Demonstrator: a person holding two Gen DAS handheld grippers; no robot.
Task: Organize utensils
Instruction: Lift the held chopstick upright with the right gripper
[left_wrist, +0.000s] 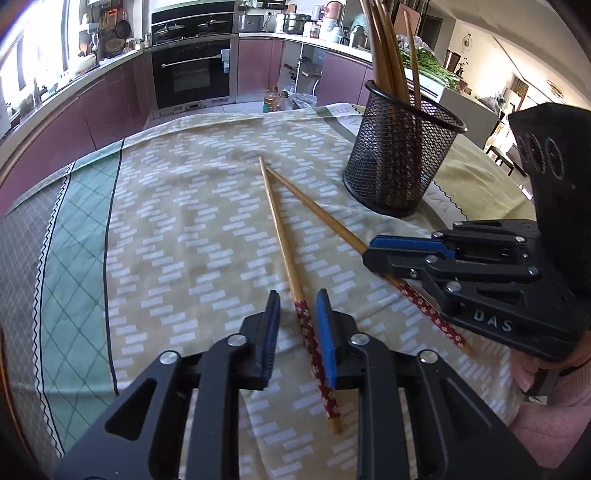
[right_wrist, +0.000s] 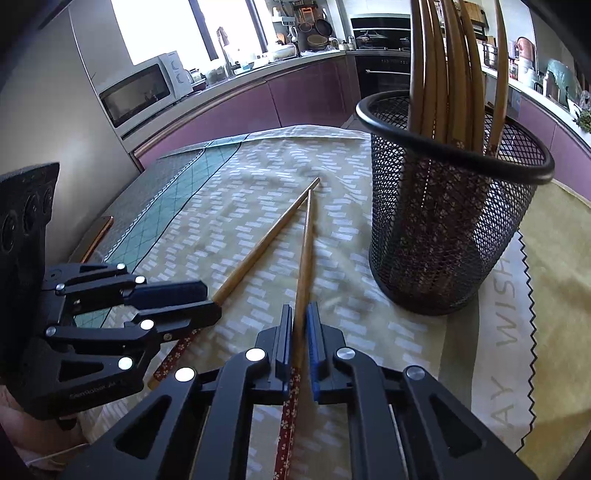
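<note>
Two bamboo chopsticks lie on the counter, slim tapered sticks with red flower-print wrapping at the thick ends, their thin tips meeting in a narrow V toward the far edge. The counter carries a soft, slightly creased tablecloth, yellow with white dashes and a green lattice border.

The left hand-held gripper straddles the left chopstick at its wrapped end; its blue ribbed pads stand slightly apart, the right pad touching the stick, the left pad clear of it.

The right hand-held gripper is closed tight on the right chopstick.

A round black wire-mesh holder stands upright near the counter's right edge, holding more chopsticks. Open cloth lies left of the V, toward the green border.
</note>
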